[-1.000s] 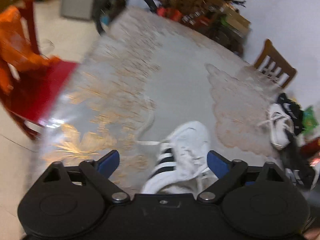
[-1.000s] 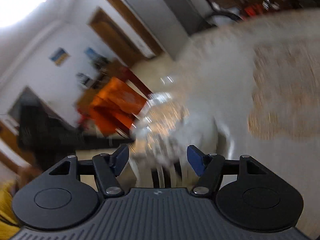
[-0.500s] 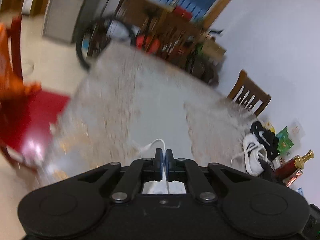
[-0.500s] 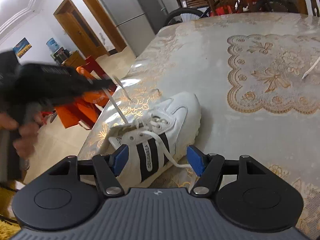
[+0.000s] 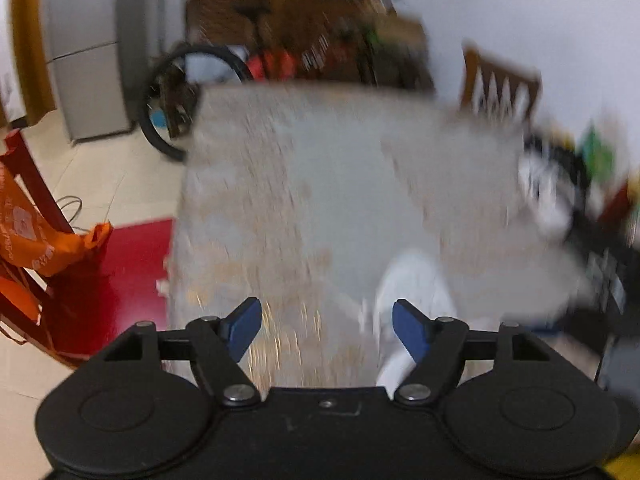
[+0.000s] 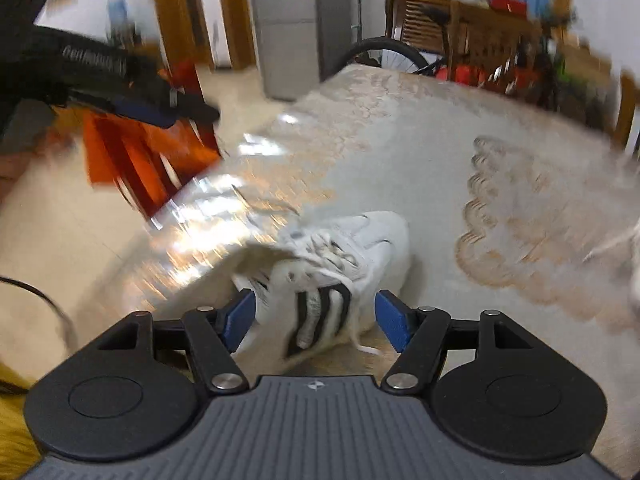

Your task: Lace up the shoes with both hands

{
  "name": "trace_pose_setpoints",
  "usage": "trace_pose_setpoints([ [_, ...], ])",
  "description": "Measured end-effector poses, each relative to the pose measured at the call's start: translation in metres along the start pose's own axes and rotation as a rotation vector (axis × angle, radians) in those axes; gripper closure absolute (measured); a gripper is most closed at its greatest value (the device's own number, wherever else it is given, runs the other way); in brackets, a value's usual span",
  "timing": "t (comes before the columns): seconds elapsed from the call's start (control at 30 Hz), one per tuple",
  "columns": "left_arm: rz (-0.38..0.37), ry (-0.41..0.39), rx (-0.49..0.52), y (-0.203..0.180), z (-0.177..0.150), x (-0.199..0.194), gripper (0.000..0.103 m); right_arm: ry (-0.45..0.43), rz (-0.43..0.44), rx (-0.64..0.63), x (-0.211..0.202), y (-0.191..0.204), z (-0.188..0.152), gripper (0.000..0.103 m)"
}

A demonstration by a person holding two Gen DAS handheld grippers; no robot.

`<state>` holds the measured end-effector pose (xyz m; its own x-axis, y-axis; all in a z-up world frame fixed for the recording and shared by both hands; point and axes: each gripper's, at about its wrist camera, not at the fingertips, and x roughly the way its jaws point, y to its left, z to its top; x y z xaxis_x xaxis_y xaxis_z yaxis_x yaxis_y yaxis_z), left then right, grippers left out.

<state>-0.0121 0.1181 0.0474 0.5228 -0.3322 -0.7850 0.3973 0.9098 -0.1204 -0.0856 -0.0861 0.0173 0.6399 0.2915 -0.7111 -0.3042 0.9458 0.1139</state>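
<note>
In the right wrist view, the left gripper (image 6: 192, 110) juts in from the upper left, raised above the table's (image 6: 420, 160) near-left corner. From the left wrist view its jaws stand wide apart with nothing between them. It is well apart from the shoe, up and to the left of it.

At lower centre lies the shoe (image 6: 344, 264), white with three black stripes, on the table near its left edge. Its long axis runs from the heel at lower centre, just before the right gripper (image 6: 316, 322), up and rightward to the toe. The laces (image 6: 332, 252) cross the tongue loosely, and one loose end (image 6: 366, 347) trails off the near side by the right blue pad. The blur hides how many eyelets are threaded.

The right gripper is spread wide, empty, with the shoe's heel and striped side framed between its fingers. I judge it the nearer tool; the trailing end lies just ahead and slightly right of its centre.

Count: two grippers, one shoe close by. In the left wrist view a second white shoe (image 5: 548, 196) smears at the right edge.
</note>
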Motion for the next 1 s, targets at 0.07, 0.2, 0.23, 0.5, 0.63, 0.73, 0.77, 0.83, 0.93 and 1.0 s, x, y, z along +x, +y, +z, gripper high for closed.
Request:
trace_pose_setpoints([
  [0.07,-0.041,0.039,0.025,-0.011,-0.011,0.012,0.033,0.008,-0.037,-0.034,0.001,0.003,-0.001,0.034],
  [0.2,-0.011,0.041,-0.024,-0.015,-0.017,0.034,0.032,0.023,-0.112,-0.102,0.003,0.009,-0.003,0.035],
  [0.23,0.018,0.045,-0.048,-0.014,-0.016,0.040,0.029,0.027,-0.130,-0.119,0.004,0.010,-0.003,0.034],
  [0.5,0.018,0.083,0.009,-0.028,-0.009,0.051,0.023,0.057,-0.279,-0.256,0.008,0.022,-0.007,0.035],
  [0.63,0.007,0.069,0.011,-0.020,-0.013,0.034,0.018,0.014,-0.215,-0.261,-0.024,0.016,-0.014,0.034],
  [0.73,-0.006,0.060,-0.030,-0.011,-0.017,0.024,0.017,-0.025,-0.198,-0.258,-0.053,0.002,-0.025,0.034],
  [0.77,-0.016,0.059,-0.044,-0.008,-0.017,0.022,0.017,-0.022,-0.190,-0.272,-0.059,-0.006,-0.030,0.034],
  [0.83,-0.035,0.060,-0.063,-0.003,-0.018,0.019,0.017,0.011,-0.157,-0.328,-0.052,-0.016,-0.037,0.039],
  [0.93,-0.005,0.068,-0.069,-0.004,-0.021,0.015,0.017,0.089,-0.027,-0.504,-0.051,-0.018,-0.053,0.041],
  [1.0,0.041,0.073,-0.082,-0.010,-0.024,0.015,0.016,0.135,0.057,-0.622,-0.048,-0.014,-0.060,0.042],
])
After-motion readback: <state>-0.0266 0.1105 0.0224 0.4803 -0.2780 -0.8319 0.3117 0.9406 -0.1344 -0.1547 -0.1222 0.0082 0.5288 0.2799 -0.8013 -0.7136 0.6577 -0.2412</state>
